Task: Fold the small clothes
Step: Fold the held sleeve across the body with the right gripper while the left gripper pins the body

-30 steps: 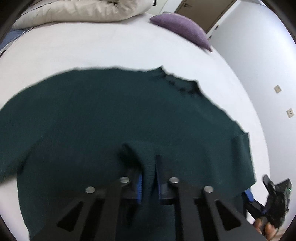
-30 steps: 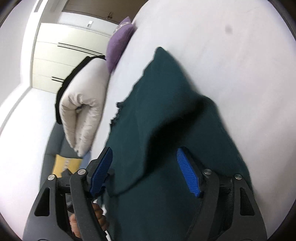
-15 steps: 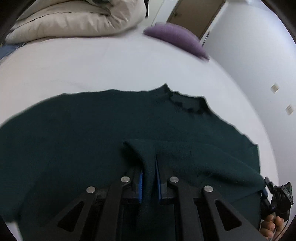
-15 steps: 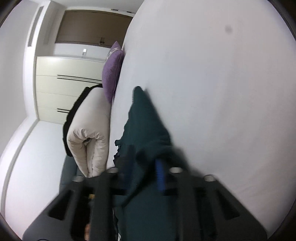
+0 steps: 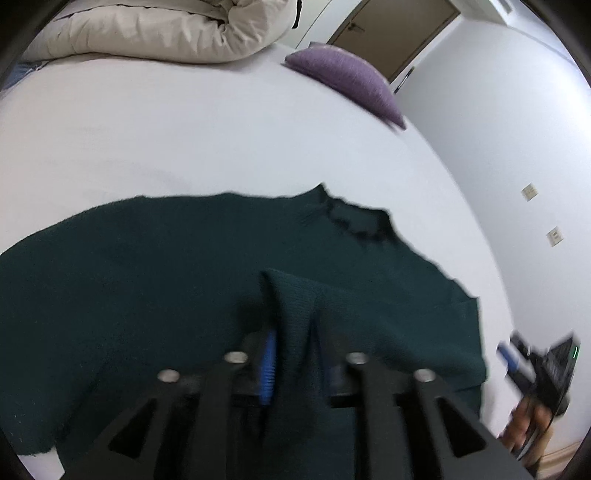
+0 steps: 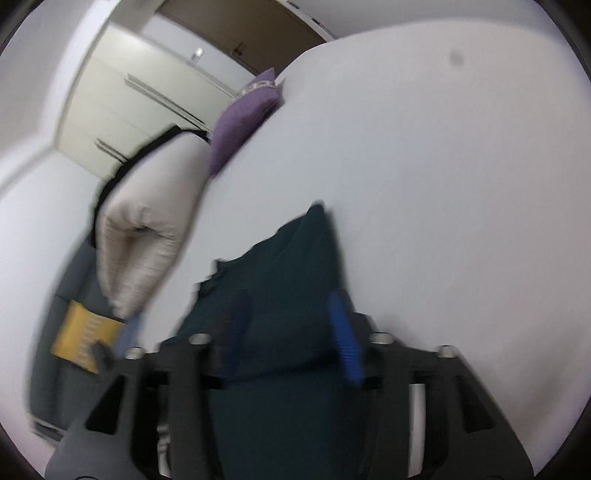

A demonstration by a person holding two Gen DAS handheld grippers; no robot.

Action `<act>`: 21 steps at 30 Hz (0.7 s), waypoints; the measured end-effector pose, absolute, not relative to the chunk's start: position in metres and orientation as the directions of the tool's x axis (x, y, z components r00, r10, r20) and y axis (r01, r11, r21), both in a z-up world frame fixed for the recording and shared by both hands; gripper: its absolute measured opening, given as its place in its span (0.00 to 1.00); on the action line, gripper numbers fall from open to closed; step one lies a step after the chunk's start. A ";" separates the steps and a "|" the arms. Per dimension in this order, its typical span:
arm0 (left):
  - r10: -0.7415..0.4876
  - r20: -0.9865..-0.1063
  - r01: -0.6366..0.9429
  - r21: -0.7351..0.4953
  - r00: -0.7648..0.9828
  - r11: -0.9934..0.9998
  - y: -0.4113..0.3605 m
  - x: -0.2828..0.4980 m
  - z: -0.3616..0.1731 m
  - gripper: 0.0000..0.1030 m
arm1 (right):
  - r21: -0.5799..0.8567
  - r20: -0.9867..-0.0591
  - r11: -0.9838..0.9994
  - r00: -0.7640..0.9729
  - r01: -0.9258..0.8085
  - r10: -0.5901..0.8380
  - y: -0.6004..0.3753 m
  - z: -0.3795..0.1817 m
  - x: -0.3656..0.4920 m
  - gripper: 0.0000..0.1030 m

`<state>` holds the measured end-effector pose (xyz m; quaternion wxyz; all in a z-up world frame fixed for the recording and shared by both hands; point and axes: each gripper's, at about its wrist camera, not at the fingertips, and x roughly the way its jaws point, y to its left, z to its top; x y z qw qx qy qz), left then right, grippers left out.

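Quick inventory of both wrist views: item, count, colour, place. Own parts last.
dark green knit sweater: 1, spread on bed, a fold pinched up
white bed sheet: 1, under sweater
purple cushion: 1, far bed edge
beige rolled duvet: 1, bed's far end
brown door: 1, behind cushion
cream wardrobe: 1, background
yellow item: 1, beside the bed
left hand-held gripper: black, blue pads, shut on sweater
right hand-held gripper: black, blue pads, open around sweater

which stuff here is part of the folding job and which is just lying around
Part of the job:
dark green sweater
left gripper, pinching a fold of it
right gripper

Just lying about:
purple pillow
cream duvet
yellow item beside the bed
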<state>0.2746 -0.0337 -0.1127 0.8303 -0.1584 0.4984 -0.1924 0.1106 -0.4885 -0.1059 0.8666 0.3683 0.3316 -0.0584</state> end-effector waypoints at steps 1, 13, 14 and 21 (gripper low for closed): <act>-0.472 -0.771 0.156 -0.451 0.428 0.879 -0.033 0.272 -0.117 0.48 | 0.560 -0.652 0.747 0.747 0.358 0.130 -0.490 -0.106 0.127 0.46; -0.446 -0.795 0.177 -0.410 0.411 0.895 -0.026 0.264 -0.118 0.10 | 0.385 -0.740 0.845 0.671 0.372 0.041 -0.508 -0.127 0.187 0.05; -0.443 -0.798 0.171 -0.410 0.409 0.896 -0.025 0.264 -0.121 0.10 | 0.380 -0.741 0.844 0.671 0.378 0.033 -0.510 -0.130 0.188 0.05; -0.513 -0.762 0.134 -0.504 0.396 0.853 -0.008 0.273 -0.135 0.12 | 0.456 -0.715 0.799 0.696 0.392 0.066 -0.529 -0.146 0.183 0.04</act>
